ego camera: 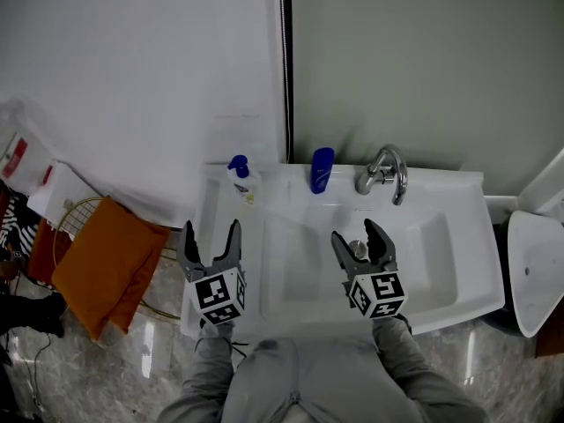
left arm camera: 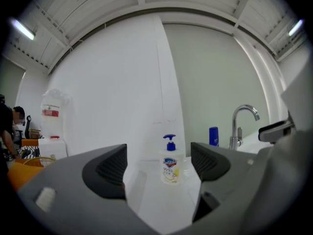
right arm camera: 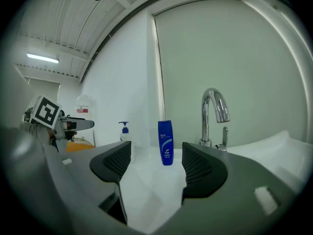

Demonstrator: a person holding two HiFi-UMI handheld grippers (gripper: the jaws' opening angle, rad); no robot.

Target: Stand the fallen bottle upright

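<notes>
A blue bottle (ego camera: 322, 170) (right arm camera: 165, 143) stands upright on the back ledge of the white sink (ego camera: 441, 245), just left of the tap (ego camera: 384, 173). A clear pump bottle with a blue head (ego camera: 241, 178) (left arm camera: 170, 160) stands upright at the back left corner. My left gripper (ego camera: 210, 241) (left arm camera: 156, 165) hovers open over the sink's left edge, nothing between its fingers. My right gripper (ego camera: 363, 241) (right arm camera: 156, 163) hangs open over the basin, well short of the blue bottle, and holds nothing.
An orange cushion (ego camera: 106, 263) lies on a wire rack left of the sink. A white toilet (ego camera: 538, 271) sits at the right. The chrome tap (right arm camera: 215, 114) rises right of the blue bottle. A wall stands close behind the sink.
</notes>
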